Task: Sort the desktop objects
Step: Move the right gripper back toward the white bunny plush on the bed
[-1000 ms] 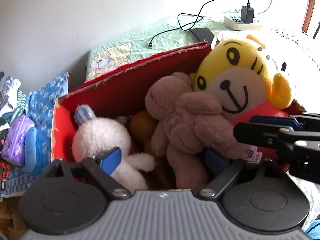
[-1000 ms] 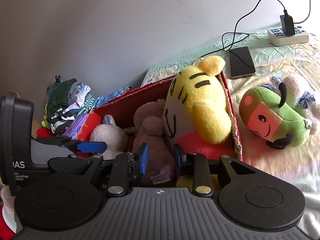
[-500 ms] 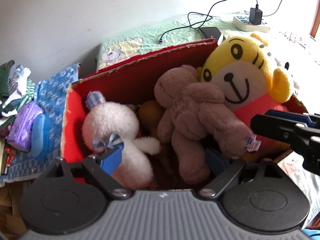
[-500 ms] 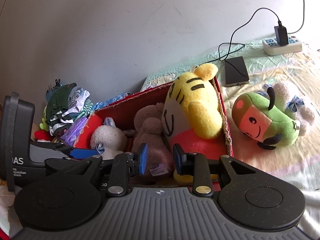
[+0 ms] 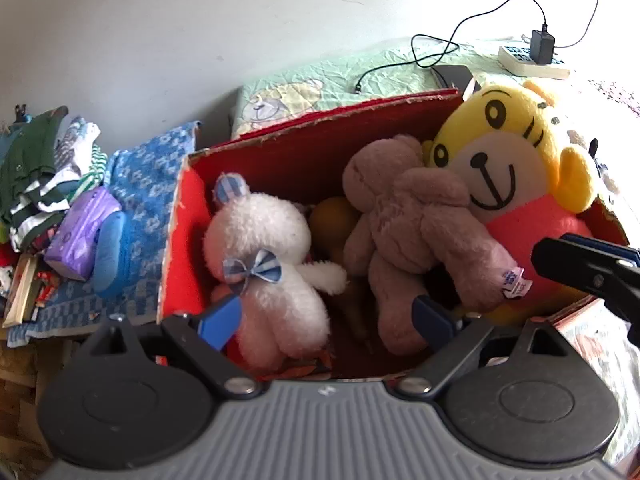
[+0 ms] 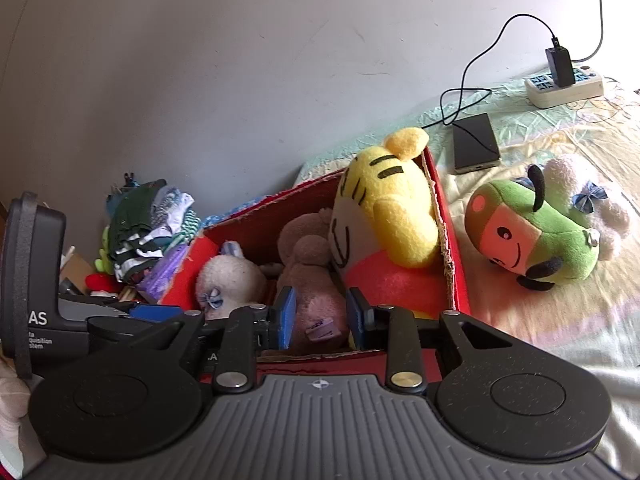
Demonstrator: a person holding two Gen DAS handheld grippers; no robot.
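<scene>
Left gripper [image 5: 326,318] spread wide, empty, over the red box [image 5: 304,152] of plushies. Right gripper [image 6: 320,316] narrower, also gripping nothing.

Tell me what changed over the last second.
Both tools, left and right, backed away from the red box, empty, nothing taken or released. Left open wide, right jaws apart. The toys in the box and the green plush on the bed stayed put.

Bed [image 6: 560,320] carries red box [image 6: 456,264], green plush [image 6: 536,236].
</scene>
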